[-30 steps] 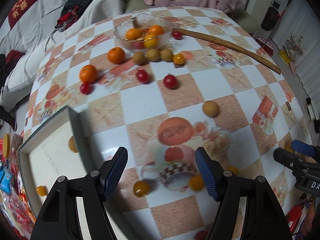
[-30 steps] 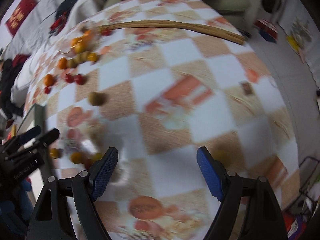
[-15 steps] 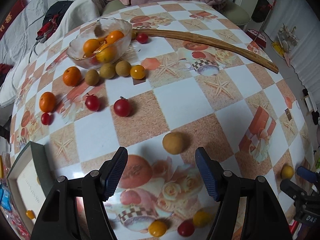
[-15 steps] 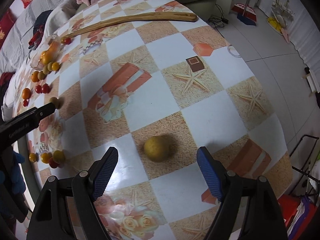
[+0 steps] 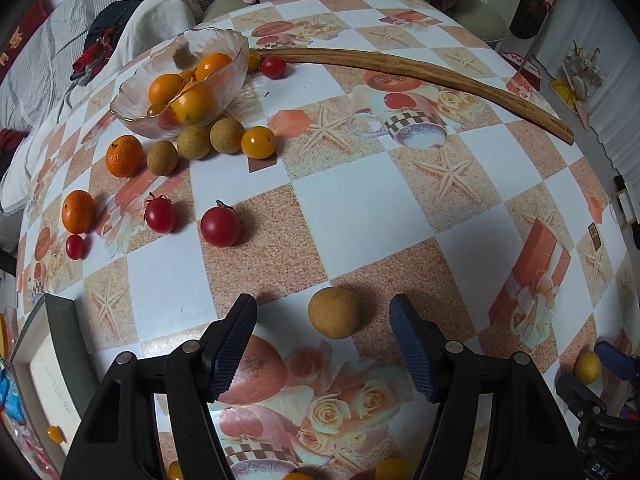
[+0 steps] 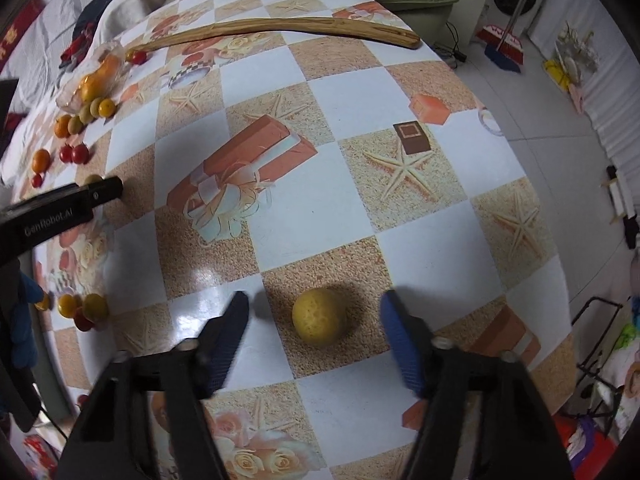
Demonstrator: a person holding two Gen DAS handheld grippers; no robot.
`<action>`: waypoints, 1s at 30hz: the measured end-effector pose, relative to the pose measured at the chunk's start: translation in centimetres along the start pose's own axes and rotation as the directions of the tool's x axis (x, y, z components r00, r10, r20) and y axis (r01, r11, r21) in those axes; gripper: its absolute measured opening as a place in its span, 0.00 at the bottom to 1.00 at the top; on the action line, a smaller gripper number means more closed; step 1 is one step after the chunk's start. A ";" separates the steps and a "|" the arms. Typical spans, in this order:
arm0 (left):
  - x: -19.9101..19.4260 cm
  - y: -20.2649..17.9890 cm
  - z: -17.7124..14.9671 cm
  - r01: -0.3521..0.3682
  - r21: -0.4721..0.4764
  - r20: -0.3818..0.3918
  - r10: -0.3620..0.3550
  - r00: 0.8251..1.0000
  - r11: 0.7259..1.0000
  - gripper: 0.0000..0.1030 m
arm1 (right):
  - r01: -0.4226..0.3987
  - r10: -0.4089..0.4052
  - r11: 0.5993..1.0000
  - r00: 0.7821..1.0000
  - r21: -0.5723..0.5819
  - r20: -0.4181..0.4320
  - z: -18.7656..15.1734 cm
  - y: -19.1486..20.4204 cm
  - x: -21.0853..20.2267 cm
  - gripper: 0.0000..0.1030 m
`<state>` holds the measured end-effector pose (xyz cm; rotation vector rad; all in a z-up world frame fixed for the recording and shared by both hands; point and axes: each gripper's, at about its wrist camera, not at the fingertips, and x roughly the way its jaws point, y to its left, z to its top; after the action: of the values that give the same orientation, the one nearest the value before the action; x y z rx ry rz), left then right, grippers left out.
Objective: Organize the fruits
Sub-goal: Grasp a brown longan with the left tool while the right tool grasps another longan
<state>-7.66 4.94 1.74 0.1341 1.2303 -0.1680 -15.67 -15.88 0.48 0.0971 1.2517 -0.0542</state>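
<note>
A bowl (image 5: pixel 180 88) of fruit sits near the counter's (image 5: pixel 360 200) far edge, loose fruit before it, a stick (image 5: pixel 420 70) beside it.

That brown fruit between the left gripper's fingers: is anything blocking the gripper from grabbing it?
Nothing visible. The brown fruit lies alone on the table between the closing fingers of the left gripper, not yet touched.

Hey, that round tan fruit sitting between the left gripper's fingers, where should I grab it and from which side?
Grip the tan fruit across its widest middle, coming straight down from above. It is a small ball lying free on the table, nothing touching it, so any pair of opposite sides should serve. The left gripper already straddles it, jaws closing but not yet touching; centre it first, since it sits nearer the right finger.
</note>
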 end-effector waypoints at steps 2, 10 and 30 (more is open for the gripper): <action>-0.1 -0.1 -0.1 0.020 -0.001 0.003 -0.020 1.000 1.000 0.50 | 0.009 -0.009 1.000 1.000 -0.005 0.002 0.0 -0.1 -0.1 0.50; -0.8 -0.4 -0.5 0.084 -0.003 0.009 -0.084 0.996 0.996 0.27 | -0.057 0.056 0.997 0.998 0.051 0.006 0.1 -1.9 -0.6 0.27; -6.7 6.5 -4.5 0.064 -0.154 0.082 -0.052 0.995 0.986 0.27 | -0.140 0.143 0.988 0.989 -0.070 0.032 0.4 4.5 -3.2 0.27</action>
<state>-12.72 12.52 6.62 -0.0439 1.1656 -0.1255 -15.89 -11.49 3.83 0.1256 1.2051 0.1091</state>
